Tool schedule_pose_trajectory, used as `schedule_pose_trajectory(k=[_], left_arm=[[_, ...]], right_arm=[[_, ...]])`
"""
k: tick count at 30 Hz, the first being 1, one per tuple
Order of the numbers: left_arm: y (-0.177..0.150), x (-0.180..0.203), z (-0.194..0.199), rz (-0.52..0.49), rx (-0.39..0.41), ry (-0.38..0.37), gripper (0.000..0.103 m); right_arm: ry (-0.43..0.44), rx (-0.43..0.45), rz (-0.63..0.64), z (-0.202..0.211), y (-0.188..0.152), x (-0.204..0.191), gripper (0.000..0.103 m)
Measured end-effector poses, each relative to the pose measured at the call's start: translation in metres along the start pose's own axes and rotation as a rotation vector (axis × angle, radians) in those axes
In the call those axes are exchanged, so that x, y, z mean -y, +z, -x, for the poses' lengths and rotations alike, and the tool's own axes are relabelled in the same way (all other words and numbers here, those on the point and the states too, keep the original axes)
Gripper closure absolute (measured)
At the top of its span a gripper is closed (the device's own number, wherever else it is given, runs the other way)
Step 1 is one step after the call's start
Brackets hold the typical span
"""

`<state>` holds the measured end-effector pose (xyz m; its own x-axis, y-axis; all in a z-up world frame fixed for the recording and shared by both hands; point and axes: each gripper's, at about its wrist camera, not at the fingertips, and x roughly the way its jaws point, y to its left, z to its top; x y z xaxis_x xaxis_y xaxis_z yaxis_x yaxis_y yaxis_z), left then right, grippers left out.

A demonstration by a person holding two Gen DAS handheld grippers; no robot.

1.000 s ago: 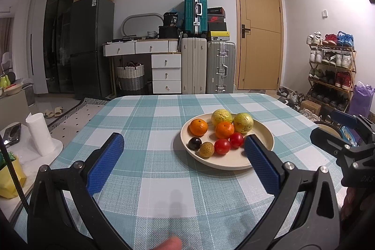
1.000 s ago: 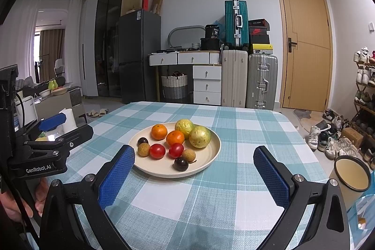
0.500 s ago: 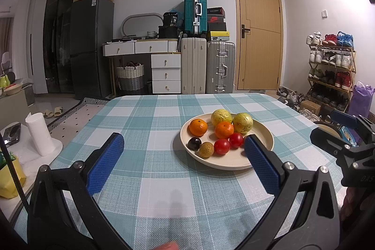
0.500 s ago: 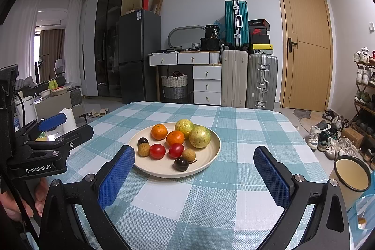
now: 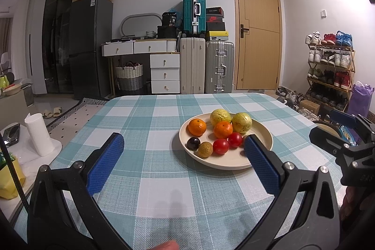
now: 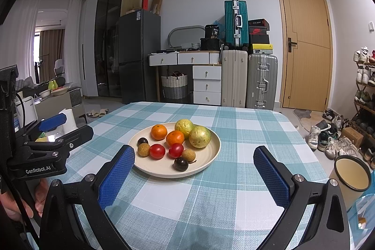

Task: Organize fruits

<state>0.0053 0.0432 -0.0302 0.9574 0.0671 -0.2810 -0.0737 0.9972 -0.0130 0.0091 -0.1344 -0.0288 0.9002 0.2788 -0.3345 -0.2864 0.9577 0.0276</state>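
A cream plate on the checked tablecloth holds two yellow-green fruits, two oranges, two red tomatoes, two brown longans and two dark plums. My left gripper is open and empty, held above the cloth just in front of the plate, its right finger overlapping the plate's near right side. My right gripper is open and empty, in front of the plate. Each gripper shows at the edge of the other's view.
The checked table runs to a far edge near suitcases and drawers. A paper roll stands on a side surface at the left. A mug sits off the table's right side. A shoe rack is at right.
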Motion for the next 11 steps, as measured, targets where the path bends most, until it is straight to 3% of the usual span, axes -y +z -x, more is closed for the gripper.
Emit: schedule_pose_trajectory(k=[11], left_arm=[[-0.0001,0.0012,0.0003,-0.003,-0.001,-0.011,0.001]], right_arm=[[0.001,-0.001,-0.001,-0.0001,0.0004,0.0004,0.0]])
